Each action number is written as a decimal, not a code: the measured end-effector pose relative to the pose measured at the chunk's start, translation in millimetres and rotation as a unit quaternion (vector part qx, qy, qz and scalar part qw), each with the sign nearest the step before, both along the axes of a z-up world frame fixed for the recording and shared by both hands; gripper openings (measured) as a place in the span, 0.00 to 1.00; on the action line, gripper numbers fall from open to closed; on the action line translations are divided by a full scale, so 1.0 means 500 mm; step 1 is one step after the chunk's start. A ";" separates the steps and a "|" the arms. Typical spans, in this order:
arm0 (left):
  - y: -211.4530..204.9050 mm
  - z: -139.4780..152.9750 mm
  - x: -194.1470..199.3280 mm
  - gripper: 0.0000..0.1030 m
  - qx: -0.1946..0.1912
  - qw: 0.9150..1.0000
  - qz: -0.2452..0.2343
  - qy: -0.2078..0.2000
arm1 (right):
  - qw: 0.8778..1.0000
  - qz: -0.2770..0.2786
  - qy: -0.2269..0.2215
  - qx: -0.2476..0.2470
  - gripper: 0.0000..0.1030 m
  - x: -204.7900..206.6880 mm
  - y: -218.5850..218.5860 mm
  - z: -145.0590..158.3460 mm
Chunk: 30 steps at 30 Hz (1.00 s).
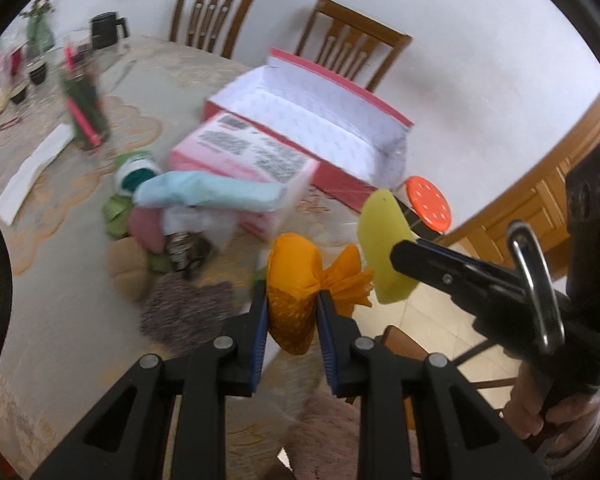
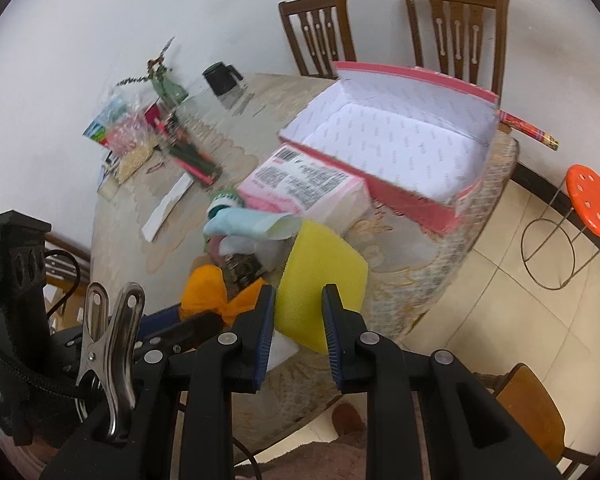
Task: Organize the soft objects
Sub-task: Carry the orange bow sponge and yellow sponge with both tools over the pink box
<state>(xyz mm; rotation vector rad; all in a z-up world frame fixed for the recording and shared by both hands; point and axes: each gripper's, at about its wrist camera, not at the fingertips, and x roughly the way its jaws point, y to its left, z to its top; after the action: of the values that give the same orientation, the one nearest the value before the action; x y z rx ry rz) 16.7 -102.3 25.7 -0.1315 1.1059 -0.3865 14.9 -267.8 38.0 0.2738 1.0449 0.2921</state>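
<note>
Tabletop [image 2: 400, 276] with open pink box [image 2: 388, 140], white-lined interior bare.

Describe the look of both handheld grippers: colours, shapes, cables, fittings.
The left gripper and right gripper match: matte black plastic linkage arms with triangular cut-outs, round silver pivot pins, and flat fingers faced with ribbed blue pads. A shiny metal spring clamp sits on a black body beside a black zipped strap. A thin black cable loops at the edge of the left wrist view.
</note>
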 end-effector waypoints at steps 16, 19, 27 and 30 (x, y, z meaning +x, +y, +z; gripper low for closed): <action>-0.164 -0.013 0.075 0.24 -0.009 0.998 -0.056 0.015 | 0.999 -0.045 -0.004 -0.006 0.24 0.059 -0.143 0.006; -0.186 -0.013 0.098 0.24 -0.008 0.998 -0.055 0.014 | 0.999 -0.045 -0.007 -0.006 0.24 0.081 -0.167 0.008; -0.220 -0.010 0.176 0.24 -0.002 1.000 -0.027 0.013 | 0.999 -0.033 -0.013 0.007 0.24 0.156 -0.217 0.006; -0.230 -0.012 0.210 0.24 0.001 1.000 -0.014 0.013 | 0.999 -0.026 -0.016 0.013 0.24 0.191 -0.231 0.003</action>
<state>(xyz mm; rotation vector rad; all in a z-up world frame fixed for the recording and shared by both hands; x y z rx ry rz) 121.7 -217.4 19.8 -0.1193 1.1341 -0.4097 110.7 -383.0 39.7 0.3178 1.0022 0.2625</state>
